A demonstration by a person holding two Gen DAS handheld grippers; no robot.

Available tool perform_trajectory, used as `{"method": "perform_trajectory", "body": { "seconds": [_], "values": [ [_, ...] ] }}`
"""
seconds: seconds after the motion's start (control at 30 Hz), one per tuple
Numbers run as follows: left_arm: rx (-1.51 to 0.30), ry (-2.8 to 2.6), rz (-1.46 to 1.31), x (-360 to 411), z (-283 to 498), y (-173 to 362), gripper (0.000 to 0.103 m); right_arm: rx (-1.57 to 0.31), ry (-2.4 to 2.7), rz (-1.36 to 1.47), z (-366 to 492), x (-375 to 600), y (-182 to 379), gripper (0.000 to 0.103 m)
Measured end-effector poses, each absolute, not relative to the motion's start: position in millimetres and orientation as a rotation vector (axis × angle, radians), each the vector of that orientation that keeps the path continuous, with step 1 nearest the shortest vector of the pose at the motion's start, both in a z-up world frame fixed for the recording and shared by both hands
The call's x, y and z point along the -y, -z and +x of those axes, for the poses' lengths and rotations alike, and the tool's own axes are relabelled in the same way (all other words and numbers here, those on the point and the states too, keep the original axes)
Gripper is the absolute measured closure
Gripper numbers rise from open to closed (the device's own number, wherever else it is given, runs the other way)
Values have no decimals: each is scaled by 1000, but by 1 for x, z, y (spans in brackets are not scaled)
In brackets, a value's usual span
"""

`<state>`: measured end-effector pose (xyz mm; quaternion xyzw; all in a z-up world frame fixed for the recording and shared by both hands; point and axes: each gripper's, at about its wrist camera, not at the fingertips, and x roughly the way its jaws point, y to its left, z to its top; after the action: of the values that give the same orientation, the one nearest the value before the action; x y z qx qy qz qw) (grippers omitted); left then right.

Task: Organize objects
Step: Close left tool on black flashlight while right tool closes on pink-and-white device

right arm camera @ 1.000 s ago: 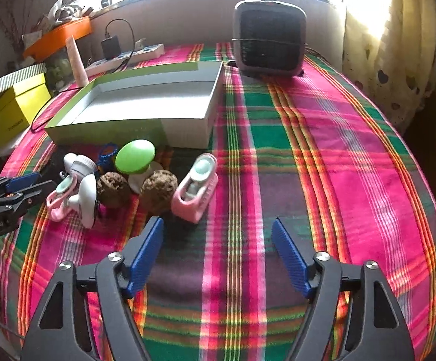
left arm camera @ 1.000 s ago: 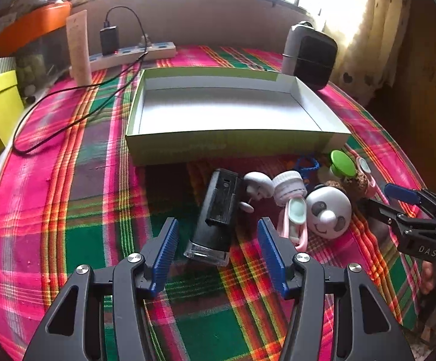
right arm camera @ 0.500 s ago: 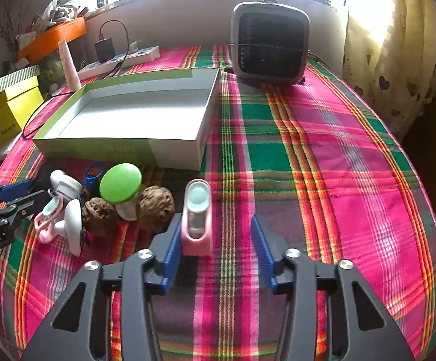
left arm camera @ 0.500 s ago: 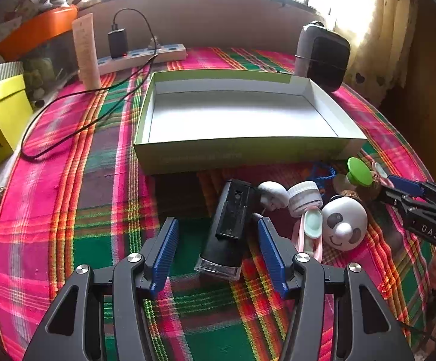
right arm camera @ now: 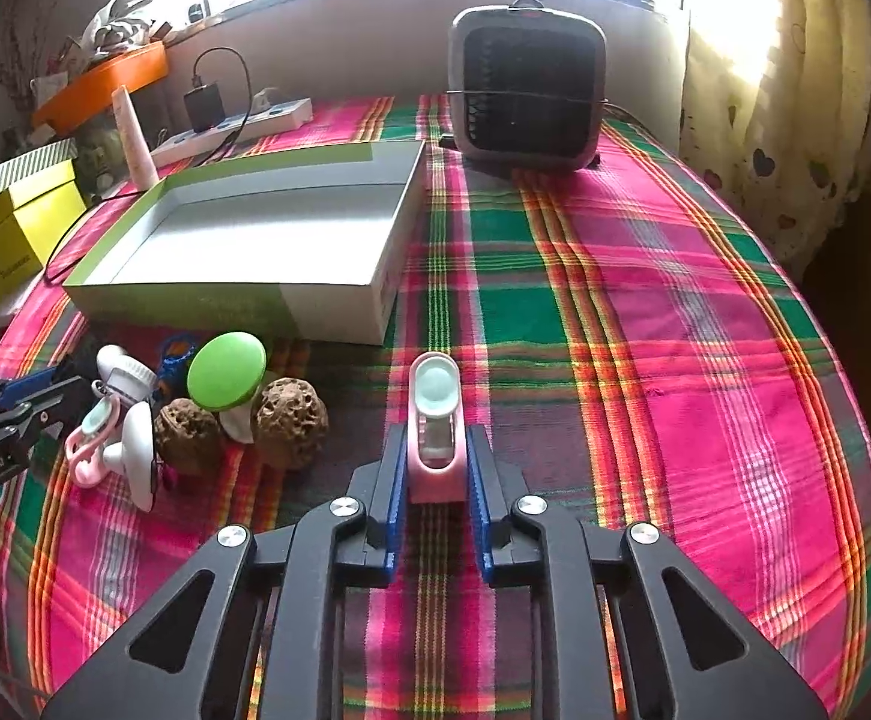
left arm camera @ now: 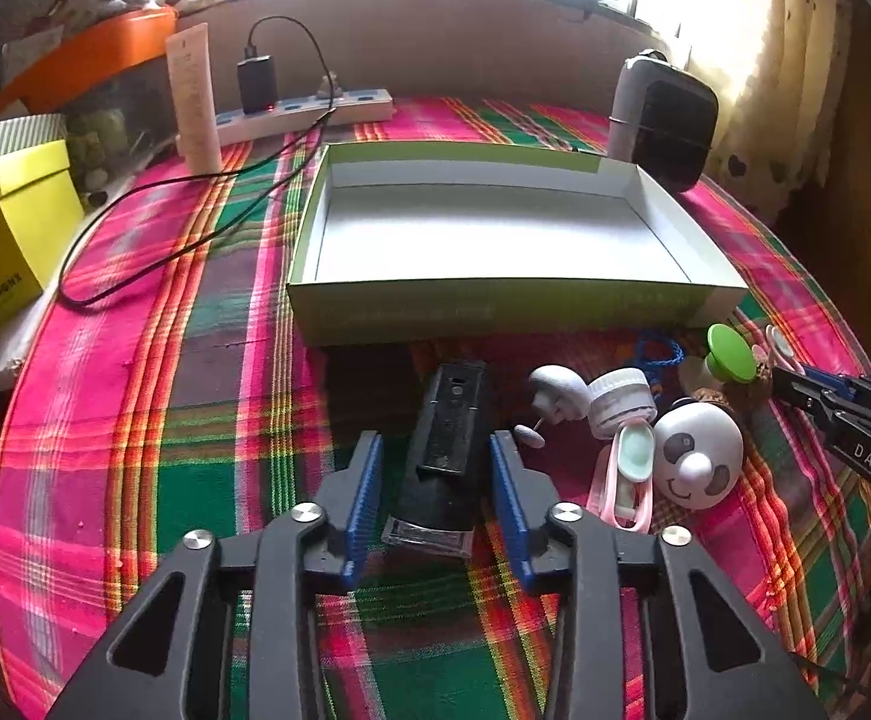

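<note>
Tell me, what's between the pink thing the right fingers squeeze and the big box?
Only bare plaid tablecloth lies between the pink clip and the box, seen in the right wrist view.

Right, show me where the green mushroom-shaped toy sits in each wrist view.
Left wrist view: green mushroom-shaped toy at the right edge, just past the tray's near right corner.
Right wrist view: green mushroom-shaped toy at lower left, between two walnuts, in front of the tray.
Shared landmark: the empty green-walled cardboard tray.
</note>
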<state>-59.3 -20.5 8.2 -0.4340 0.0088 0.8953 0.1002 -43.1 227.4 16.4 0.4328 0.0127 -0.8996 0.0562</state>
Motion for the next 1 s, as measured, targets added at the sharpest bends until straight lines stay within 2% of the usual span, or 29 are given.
{"method": "perform_trajectory", "body": {
  "seconds": [0.23,0.6,1.0],
  "values": [
    [0,-2660,-1292,21,-55,-8,77,-52,2706,1297,-39,-223,-16,85],
    [59,-2657,-1298,19,-52,-8,78,-60,2682,1290,-33,-217,-15,85],
    [13,-2699,-1291,13,-53,-7,77,-91,2690,1296,-35,-213,-15,85]
  ]
}}
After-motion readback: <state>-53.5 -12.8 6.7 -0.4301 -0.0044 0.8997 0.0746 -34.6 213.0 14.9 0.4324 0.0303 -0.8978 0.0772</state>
